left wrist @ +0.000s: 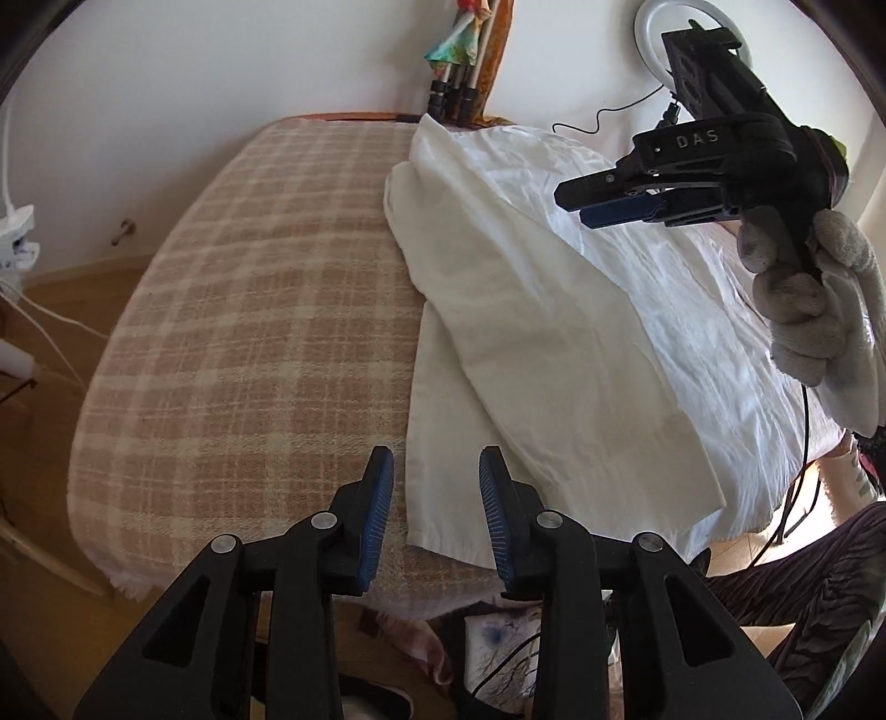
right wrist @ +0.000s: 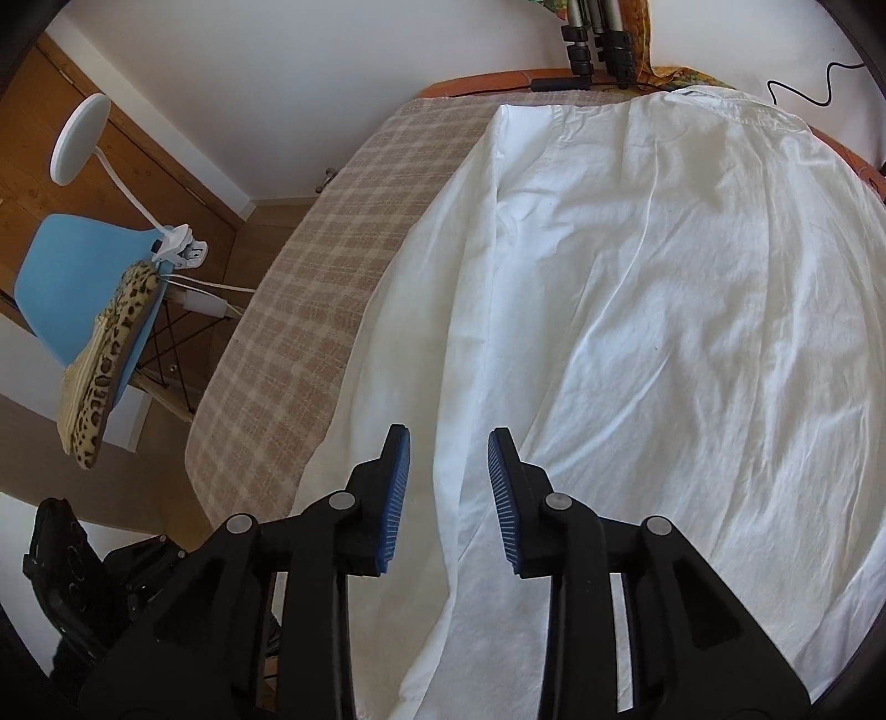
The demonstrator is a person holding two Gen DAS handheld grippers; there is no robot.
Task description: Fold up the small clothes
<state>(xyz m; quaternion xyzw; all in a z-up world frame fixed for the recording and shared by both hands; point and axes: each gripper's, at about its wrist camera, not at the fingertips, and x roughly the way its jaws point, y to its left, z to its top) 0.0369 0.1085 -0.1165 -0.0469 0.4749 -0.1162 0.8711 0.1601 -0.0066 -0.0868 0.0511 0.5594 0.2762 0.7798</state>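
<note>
A white shirt [left wrist: 526, 332] [right wrist: 637, 332] lies spread on the right half of a table covered with a beige plaid cloth [left wrist: 249, 304] [right wrist: 310, 310]. One side of the shirt is folded over along its left edge. My left gripper [left wrist: 437, 465] hangs open above the shirt's near left corner, with nothing between its blue pads. My right gripper [right wrist: 448, 443] is open too, just over the folded left part near the hem. In the left wrist view the right gripper [left wrist: 576, 205] is held by a gloved hand [left wrist: 819, 293] above the shirt's right side.
A blue chair [right wrist: 66, 266] with a leopard-print item [right wrist: 105, 360] and a white clip lamp [right wrist: 83, 133] stands left of the table. Tripod legs [left wrist: 454, 94] and a ring light [left wrist: 653, 33] are at the far edge by the wall. Cables hang at the right.
</note>
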